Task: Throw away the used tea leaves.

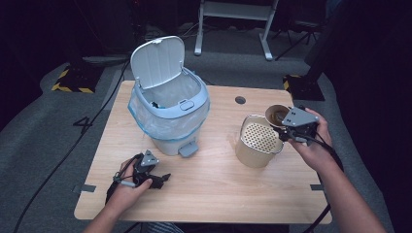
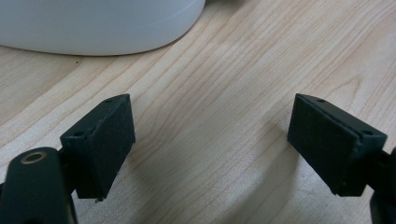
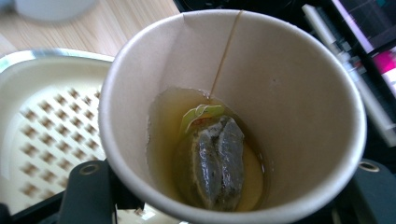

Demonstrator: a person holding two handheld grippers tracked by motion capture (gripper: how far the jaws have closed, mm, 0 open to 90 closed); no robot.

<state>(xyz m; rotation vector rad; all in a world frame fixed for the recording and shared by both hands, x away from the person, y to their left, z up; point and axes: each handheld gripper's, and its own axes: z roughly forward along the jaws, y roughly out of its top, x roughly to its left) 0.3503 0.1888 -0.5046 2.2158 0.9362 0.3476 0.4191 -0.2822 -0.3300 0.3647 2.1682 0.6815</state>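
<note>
Gripping one paper cup (image 1: pixel 276 115) by its sides, the right gripper (image 1: pixel 286 130) holds it tilted above the far right edge of the single cream container (image 1: pixel 256 141), whose top is a perforated strainer; inside the cup (image 3: pixel 233 116) sit one wet tea bag (image 3: pixel 219 161), its string running up the wall, and a shallow pool of amber tea. The left gripper (image 1: pixel 163 178) rests low on the wooden table (image 1: pixel 218 194) just in front of the one pedal bin (image 1: pixel 170 104), lid up and lined with a clear bag; its two pads (image 2: pixel 105 140) stand wide apart with nothing between them.
</note>
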